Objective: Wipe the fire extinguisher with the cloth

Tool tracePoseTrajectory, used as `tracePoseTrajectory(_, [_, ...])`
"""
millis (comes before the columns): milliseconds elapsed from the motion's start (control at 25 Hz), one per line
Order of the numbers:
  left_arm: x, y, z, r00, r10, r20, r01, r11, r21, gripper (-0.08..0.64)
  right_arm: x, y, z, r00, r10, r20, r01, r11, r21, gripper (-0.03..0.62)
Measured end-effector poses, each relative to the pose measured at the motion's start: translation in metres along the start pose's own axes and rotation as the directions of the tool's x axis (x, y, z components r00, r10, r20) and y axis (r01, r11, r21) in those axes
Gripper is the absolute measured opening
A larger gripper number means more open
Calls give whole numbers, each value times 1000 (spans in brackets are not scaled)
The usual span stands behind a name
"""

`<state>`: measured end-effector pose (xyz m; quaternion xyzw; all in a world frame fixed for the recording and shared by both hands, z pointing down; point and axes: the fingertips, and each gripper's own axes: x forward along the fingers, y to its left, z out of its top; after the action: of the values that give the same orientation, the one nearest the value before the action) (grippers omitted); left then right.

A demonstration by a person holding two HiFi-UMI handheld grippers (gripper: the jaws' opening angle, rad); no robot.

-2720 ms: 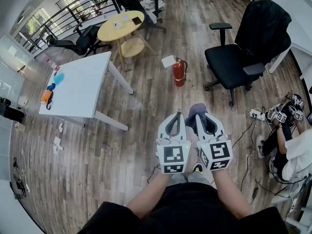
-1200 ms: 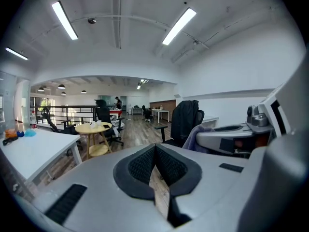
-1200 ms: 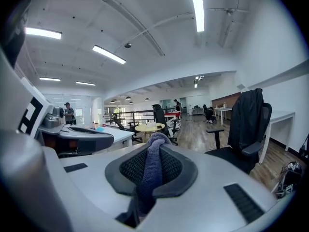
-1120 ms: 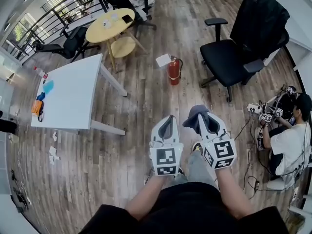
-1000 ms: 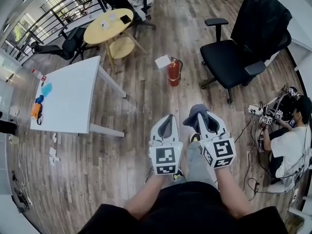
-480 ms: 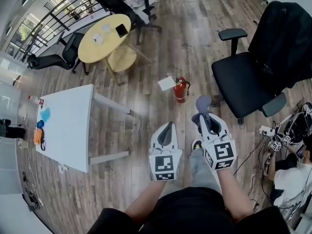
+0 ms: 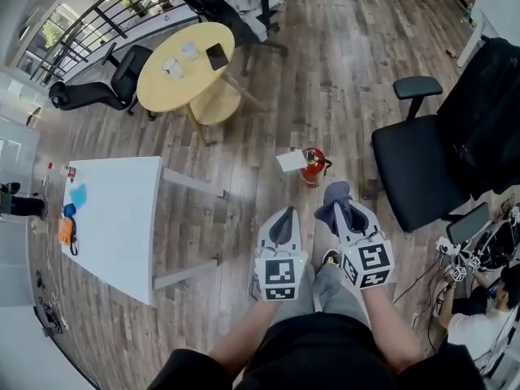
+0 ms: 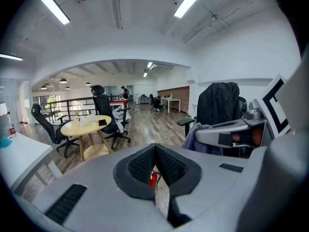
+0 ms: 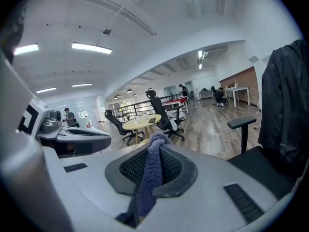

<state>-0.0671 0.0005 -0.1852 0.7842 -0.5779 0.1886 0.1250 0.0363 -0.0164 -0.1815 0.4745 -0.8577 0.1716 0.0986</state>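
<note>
The right tongs [image 9: 155, 146] are clamped on a purplish-grey cloth [image 9: 147, 182] that pokes up past the tips, with the left tongs [image 9: 72, 137] off to the side, a round yellow table [image 9: 141, 122] farther back, and what looks like a dark jacket [image 9: 285, 105] draped over a black office chair [image 9: 246, 123].

Head view looks steeply down; both gripper views face forward, sharing the yellow table [image 7: 175, 92].

Red fire extinguisher [image 8: 153, 180] mostly behind closed left tongs [image 8: 155, 151]; lower end of grey-blue cloth [image 9: 149, 178] buried between right tongs [image 9: 156, 146].
</note>
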Motion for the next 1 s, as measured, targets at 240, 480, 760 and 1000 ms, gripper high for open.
tracePoseTrajectory(240, [50, 31, -31, 998, -61, -24, 61, 998, -24, 11, 57, 3, -24, 999, 13, -48, -14, 1000, -9, 32])
tracePoseTrajectory(480, [141, 58, -122, 997, -76, -23, 77, 997, 29, 11, 141, -23, -100, 998, 64, -24, -65, 996, -54, 32])
tracePoseTrajectory(760, [239, 45, -290, 994, -88, -64, 94, 991, 94, 10, 223, -90, -258, 994, 99, -43, -105, 983, -149, 32])
tracePoseTrajectory(1000, [326, 61, -420, 993, -114, -27, 116, 985, 128, 10, 289, -120, -356, 990, 138, 41, -123, 957, -264, 32])
